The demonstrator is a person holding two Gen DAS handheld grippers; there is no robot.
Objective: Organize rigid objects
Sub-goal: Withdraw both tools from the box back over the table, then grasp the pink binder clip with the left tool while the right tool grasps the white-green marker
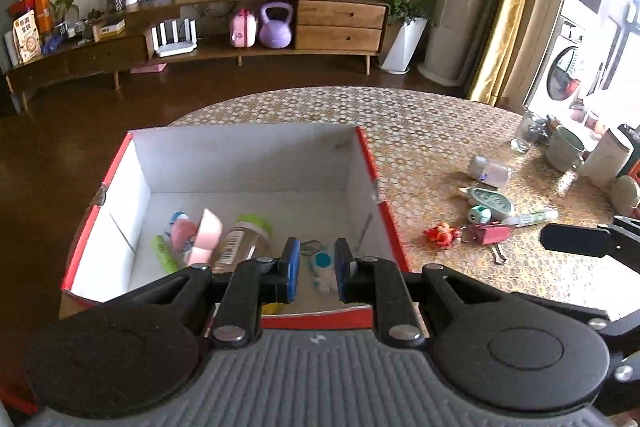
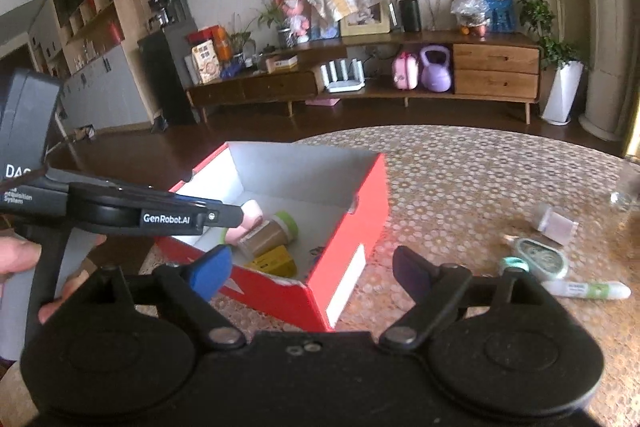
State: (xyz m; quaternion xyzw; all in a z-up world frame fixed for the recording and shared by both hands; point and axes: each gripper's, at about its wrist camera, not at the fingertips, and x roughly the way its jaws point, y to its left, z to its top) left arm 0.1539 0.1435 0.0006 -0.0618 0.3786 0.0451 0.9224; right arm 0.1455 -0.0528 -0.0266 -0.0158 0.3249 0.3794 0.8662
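Where any writing could be read, it sat on the left gripper [image 2: 224,215] as seen from the right wrist: "GenRobot.AI" in white on its arm, and "DAS" cut off on the dark housing behind, with smaller print below too blurred to read. A barcode label showed on the clear jar [image 1: 240,241] in the red box [image 1: 372,163], its digits illegible.

The left gripper [image 1: 316,269] hung over the box's near wall with its blue pads drawn almost together and nothing between them. The right gripper [image 2: 316,273] stood with its jaws spread wide and empty, over the near corner of the box.

Inside the box lay one jar with a green lid, one pink item [image 1: 202,237], one green tube [image 1: 164,253], one yellow carton [image 2: 274,261] and one small white-and-teal piece [image 1: 322,267]; the far half of its white floor lay bare.

On the patterned table [image 1: 432,131], right of the box and clear of it, a loose cluster lay: one red figure [image 1: 440,234], one pink binder clip [image 1: 490,233], one white pen [image 2: 588,289], one teal oval case [image 1: 490,202], one small round teal piece [image 1: 479,214]. Between box and cluster a strip of open tabletop ran. One glass [image 1: 526,135] and one mug [image 1: 564,149] stood at the far right edge.
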